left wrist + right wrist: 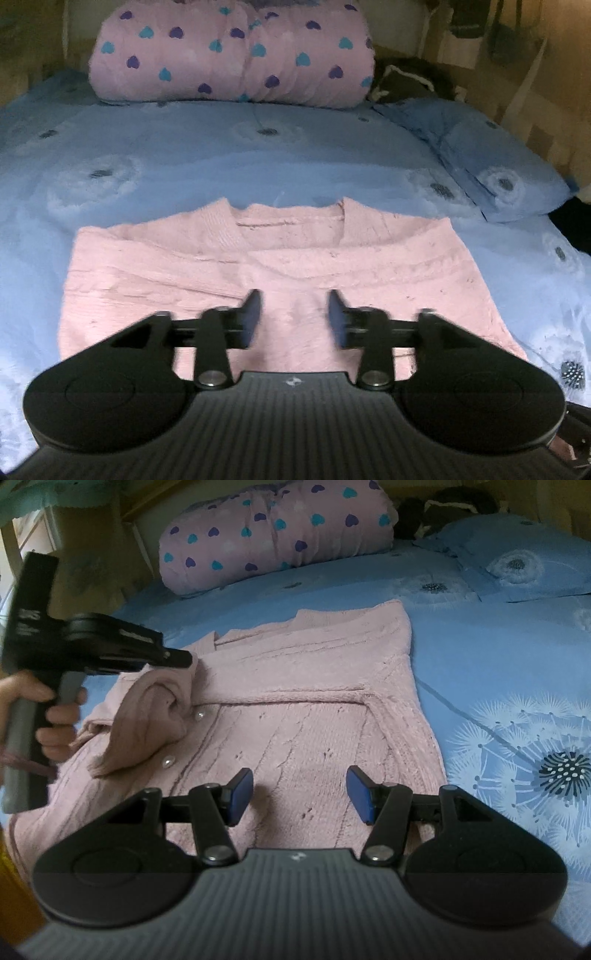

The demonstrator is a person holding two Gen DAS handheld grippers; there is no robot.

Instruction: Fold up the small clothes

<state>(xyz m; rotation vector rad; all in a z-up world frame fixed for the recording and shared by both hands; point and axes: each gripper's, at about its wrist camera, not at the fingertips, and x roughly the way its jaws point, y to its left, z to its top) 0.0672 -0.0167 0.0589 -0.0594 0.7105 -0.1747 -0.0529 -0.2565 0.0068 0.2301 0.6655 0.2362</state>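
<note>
Left wrist view: the left tongs (295, 317) are standing partly open, the two pads well apart, with nothing lying between them. The pink cardigan (295, 258) is lying flat on the blue bed sheet (184, 155) and is spreading from beneath the tongs toward 12 o'clock, its neckline pointing at the far end of the bed. A rolled quilt (229, 51) with heart prints is sitting at 12 o'clock at the bed's far end, and a blue pillow (498, 173) is lying at 2 o'clock.

Right wrist view: the right tongs (300, 794) are also standing partly open and gripping nothing – only the knit front of the cardigan is showing in the gap. The cardigan is filling the centre of the view, reaching from under the tongs toward 12 o'clock. At 10 o'clock a hand (55, 716) is holding the left tongs by their handle; their tips are lying just at the top of a bunched sleeve (147, 716), which is folded across the garment's front beside two pale buttons (168, 763). Whether those tips are touching the sleeve cannot be told from this side.
</note>
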